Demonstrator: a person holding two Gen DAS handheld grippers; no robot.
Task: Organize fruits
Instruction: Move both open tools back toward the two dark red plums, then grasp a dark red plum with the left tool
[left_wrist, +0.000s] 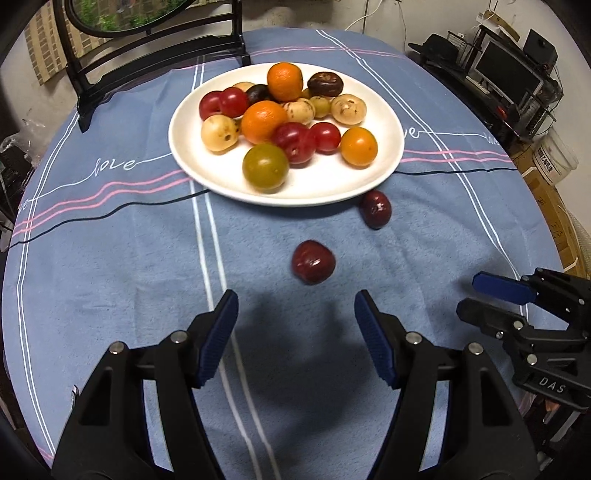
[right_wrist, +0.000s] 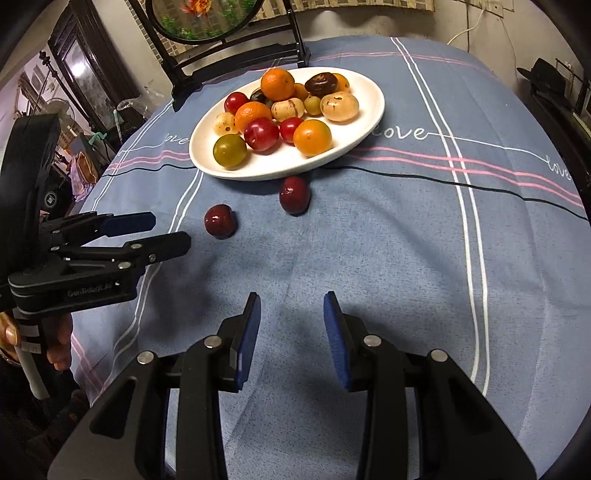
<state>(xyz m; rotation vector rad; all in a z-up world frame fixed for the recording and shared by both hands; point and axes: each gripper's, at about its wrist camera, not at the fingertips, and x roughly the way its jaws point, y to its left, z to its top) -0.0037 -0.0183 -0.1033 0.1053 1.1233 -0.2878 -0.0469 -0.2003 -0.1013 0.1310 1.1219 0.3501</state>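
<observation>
The worktop (left_wrist: 110, 258), under a blue striped cloth, fills both views. A white plate (left_wrist: 207, 173) sits upper centre in the left wrist view, heaped with oranges, red and green tomatoes and pale brown fruits. The left tool (left_wrist: 295, 317) hangs at the lower centre, pads apart with nothing between them; the right tool (right_wrist: 291, 317) likewise stands apart and empty, its gap narrower. Two dark red fruits lie on the cloth: one (left_wrist: 375, 209) just below the plate's rim, the other (left_wrist: 313, 261) lower, near the left tool.

Two plums (left_wrist: 313, 261) lie on the cloth (left_wrist: 110, 277) before the plate (left_wrist: 295, 192).
</observation>
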